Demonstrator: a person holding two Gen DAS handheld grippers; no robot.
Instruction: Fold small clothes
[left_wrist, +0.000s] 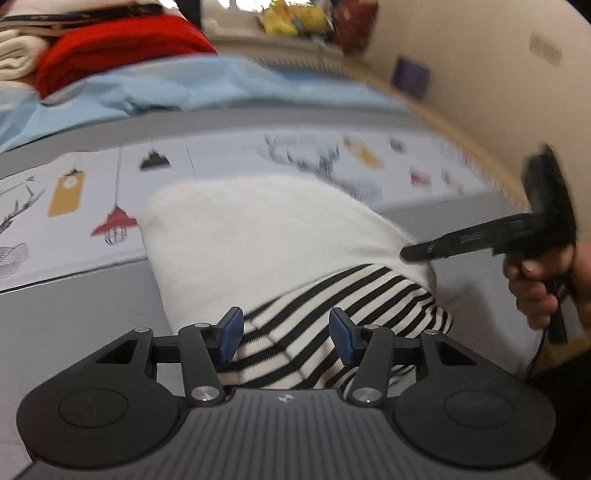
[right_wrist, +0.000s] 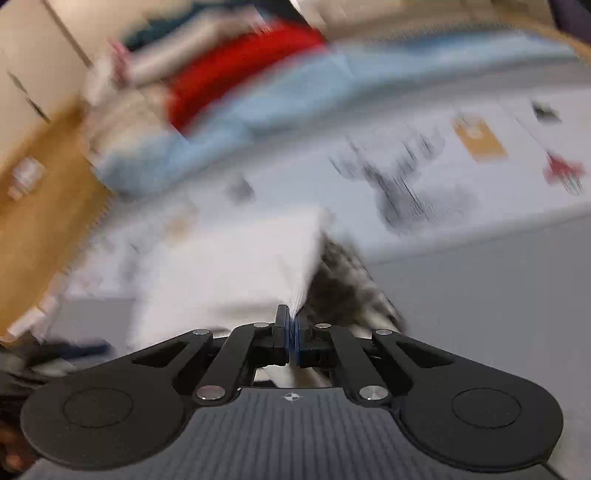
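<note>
Garment (left_wrist: 258, 236), cream with striped part, lies centre frame on my grey table (left_wrist: 74, 306). My left gripper (left_wrist: 286, 338) gapes over its stripes; my right gripper (right_wrist: 291, 334) is clenched at its cream edge.

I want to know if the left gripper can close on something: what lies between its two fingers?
In the left wrist view, the striped cloth lies between the open left gripper's fingers.

A home bedroom: patterned bedsheet (left_wrist: 229, 155), blue quilt (left_wrist: 147, 92), stacked folded clothes (left_wrist: 110, 48), plush toys (left_wrist: 291, 18).
</note>
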